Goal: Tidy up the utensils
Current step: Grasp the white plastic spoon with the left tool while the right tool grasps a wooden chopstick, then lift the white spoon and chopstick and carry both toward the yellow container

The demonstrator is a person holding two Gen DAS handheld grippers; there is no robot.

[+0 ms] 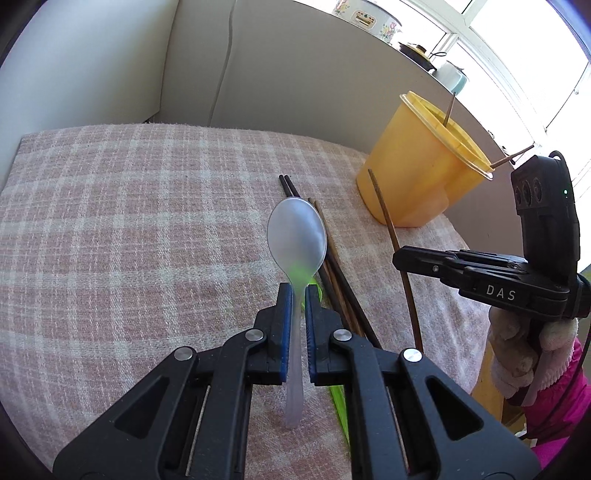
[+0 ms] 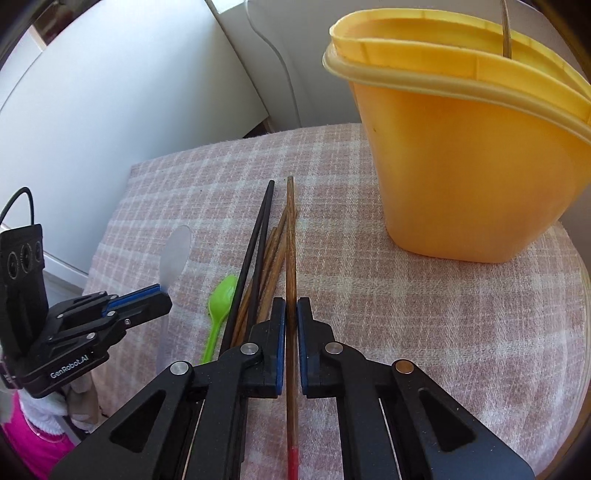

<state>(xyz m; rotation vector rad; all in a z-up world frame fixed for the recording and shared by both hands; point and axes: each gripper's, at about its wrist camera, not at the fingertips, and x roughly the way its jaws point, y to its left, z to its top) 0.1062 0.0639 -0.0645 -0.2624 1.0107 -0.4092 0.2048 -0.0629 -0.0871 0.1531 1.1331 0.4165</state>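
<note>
My left gripper (image 1: 298, 291) is shut on a clear plastic spoon (image 1: 297, 236) and holds it above the checked cloth, bowl pointing away. My right gripper (image 2: 291, 306) is shut on a brown wooden chopstick (image 2: 291, 236) with a red end. The right gripper also shows in the left wrist view (image 1: 400, 258), and the left gripper in the right wrist view (image 2: 162, 299). Black and brown chopsticks (image 2: 258, 251) and a green spoon (image 2: 221, 302) lie on the cloth between the grippers. A yellow holder (image 2: 472, 158) with chopsticks in it stands at the right.
The pink checked cloth (image 1: 129, 240) covers a small table with a rounded edge at the right (image 2: 585, 314). A white wall and panel stand behind. Pots (image 1: 369, 16) sit on a ledge by the window.
</note>
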